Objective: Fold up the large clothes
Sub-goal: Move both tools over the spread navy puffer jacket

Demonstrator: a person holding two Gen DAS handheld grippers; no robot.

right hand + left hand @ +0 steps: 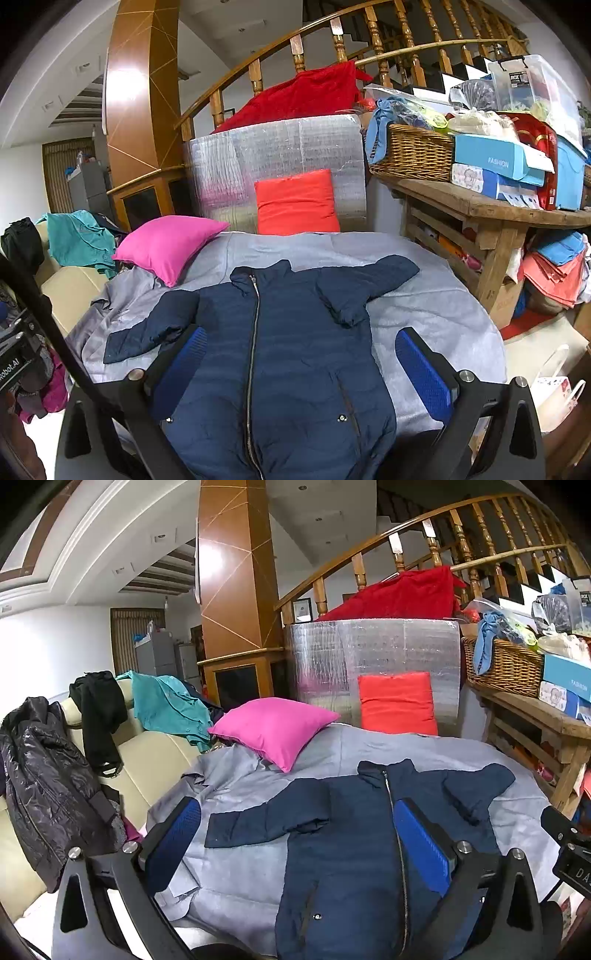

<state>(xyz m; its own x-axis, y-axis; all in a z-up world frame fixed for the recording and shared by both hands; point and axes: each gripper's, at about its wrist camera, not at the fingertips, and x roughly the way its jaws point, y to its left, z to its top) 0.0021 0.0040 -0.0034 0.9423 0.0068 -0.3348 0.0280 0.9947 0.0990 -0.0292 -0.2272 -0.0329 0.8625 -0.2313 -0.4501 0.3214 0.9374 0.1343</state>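
Observation:
A navy padded jacket (340, 849) lies flat, zip up, on a grey sheet (258, 775), both sleeves spread out to the sides. It also shows in the right wrist view (280, 350) on the same sheet (424, 306). My left gripper (295, 842) hovers above the jacket's left half, open and empty, blue pads wide apart. My right gripper (301, 365) hovers above the jacket's lower body, open and empty.
A pink cushion (273, 727) and a red cushion (397, 701) lie at the sheet's far edge against a silver foil panel (373, 653). A cream sofa (147, 753) with draped clothes is left. A cluttered wooden bench (480, 206) with a wicker basket (410, 155) is right.

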